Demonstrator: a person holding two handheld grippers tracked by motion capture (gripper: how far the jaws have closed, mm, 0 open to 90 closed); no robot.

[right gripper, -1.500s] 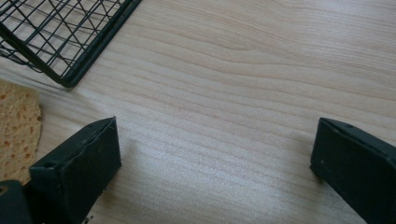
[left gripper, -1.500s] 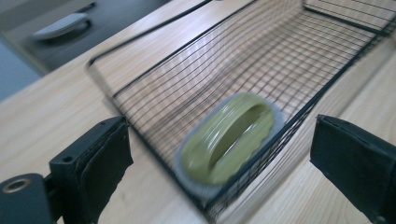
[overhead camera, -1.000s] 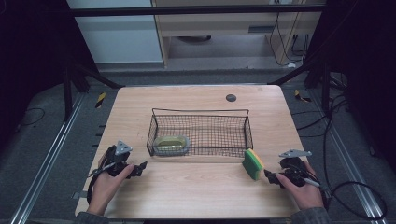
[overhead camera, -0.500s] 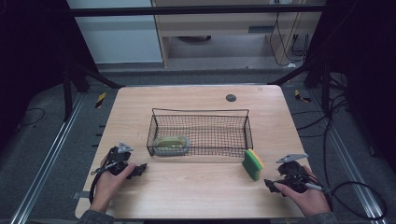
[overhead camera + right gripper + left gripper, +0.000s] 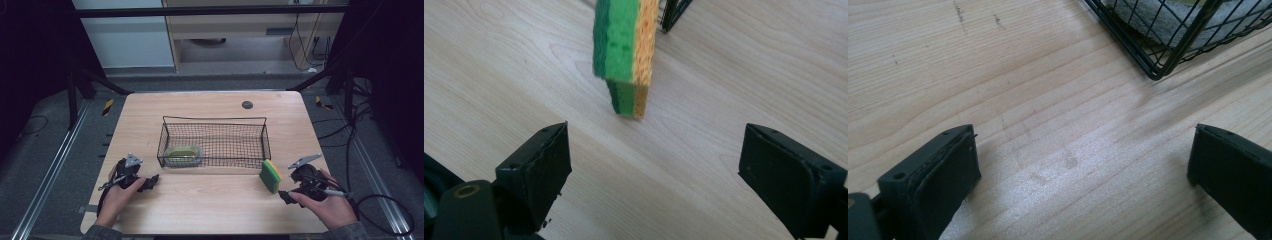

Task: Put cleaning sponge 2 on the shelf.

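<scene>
Pulled back from the sponge (image 5: pixel 624 55), the right gripper (image 5: pixel 298 191) rests with jaws wide apart and empty. That green-and-yellow sponge stands on edge just ahead, against the basket (image 5: pixel 215 142). Left gripper (image 5: pixel 1078 170) gapes too.

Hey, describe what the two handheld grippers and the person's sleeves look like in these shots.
Both grippers are black. The left gripper and right gripper each carry a grey three-cornered plate on top and trail a dark cable. In the gripper views each shows two blocky black jaws with flat pads and small screw holes. The sleeves at the bottom edge of the high view look dark grey.
</scene>
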